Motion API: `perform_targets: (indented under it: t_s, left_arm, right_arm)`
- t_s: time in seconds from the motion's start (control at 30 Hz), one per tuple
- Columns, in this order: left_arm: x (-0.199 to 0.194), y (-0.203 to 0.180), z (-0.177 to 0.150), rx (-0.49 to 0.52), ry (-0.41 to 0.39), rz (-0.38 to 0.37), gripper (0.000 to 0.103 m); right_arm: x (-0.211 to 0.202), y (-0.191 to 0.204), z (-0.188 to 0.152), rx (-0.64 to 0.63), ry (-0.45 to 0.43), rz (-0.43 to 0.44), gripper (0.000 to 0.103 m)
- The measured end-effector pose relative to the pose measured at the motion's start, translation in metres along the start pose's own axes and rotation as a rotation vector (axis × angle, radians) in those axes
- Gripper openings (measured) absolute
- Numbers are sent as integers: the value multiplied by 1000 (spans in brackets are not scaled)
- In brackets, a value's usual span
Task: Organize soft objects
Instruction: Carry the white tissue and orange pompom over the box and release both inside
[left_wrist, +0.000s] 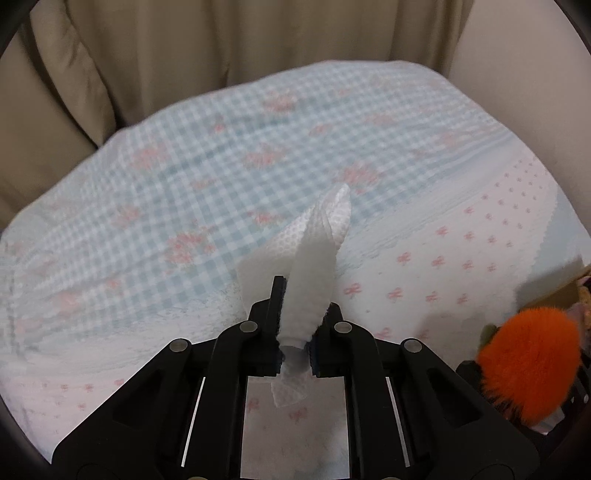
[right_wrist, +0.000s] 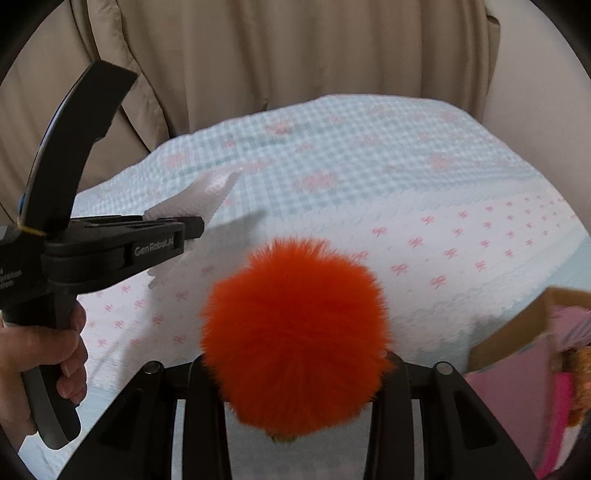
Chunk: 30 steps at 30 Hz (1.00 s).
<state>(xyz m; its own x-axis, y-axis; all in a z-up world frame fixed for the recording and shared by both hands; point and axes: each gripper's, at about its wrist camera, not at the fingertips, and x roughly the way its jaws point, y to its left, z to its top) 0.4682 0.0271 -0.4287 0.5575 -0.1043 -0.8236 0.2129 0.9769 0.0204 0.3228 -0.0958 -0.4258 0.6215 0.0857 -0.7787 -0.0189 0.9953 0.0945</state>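
Pompom (right_wrist: 295, 332) fluffy orange, round; dimpled white tissue (left_wrist: 317, 266) pinched flat.

Left tool (left_wrist: 293, 332): matte black plastic all over, two angular linkage arms, round silver pins at the joints, thin white lines down the inner rails, dark blue ribbed pads (left_wrist: 277, 325) on the fingers. Right tool (right_wrist: 295, 384): same black frame, same silver pins. From the side, the left one shows white "GenRobot.AI" lettering, a curved black fin on top, a yellow band, a black pistol handle. The hand (right_wrist: 40, 354) on it is bare.
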Motion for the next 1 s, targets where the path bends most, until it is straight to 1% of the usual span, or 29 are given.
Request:
perform_targets:
  t_s: [0.07, 0.2, 0.4, 0.5, 0.67, 0.73, 0.8, 0.9, 1.0]
  left_arm:
    - [-18, -4, 4, -1, -13, -2, 9]
    - [-67, -15, 11, -17, -43, -8, 9]
    - [-146, -39, 24, -46, -88, -30, 9]
    - [-189, -62, 29, -46, -101, -39, 9]
    - [-241, -112, 33, -28, -108, -58, 8]
    - [-252, -135, 33, -23, -104, -71, 8]
    - [-261, -162, 31, -27, -93, -99, 8]
    - [-265, -199, 27, -15, -74, -119, 8]
    - [-260, -241, 21, -12, -36, -152, 8]
  right_arm:
    - [-17, -3, 6, 5, -11, -1, 33]
    - [-56, -13, 19, 31, -30, -1, 33]
    - [-127, -34, 37, 57, -70, -5, 33]
    - [-168, -50, 43, 72, -81, -3, 33]
    - [-228, -92, 45, 102, -71, -22, 33]
    - [-246, -112, 42, 119, -61, -35, 33]
    - [-260, -135, 38, 132, -47, -52, 33]
    - [-272, -167, 33, 138, -22, -79, 33]
    - [-281, -201, 29, 142, 7, -101, 33]
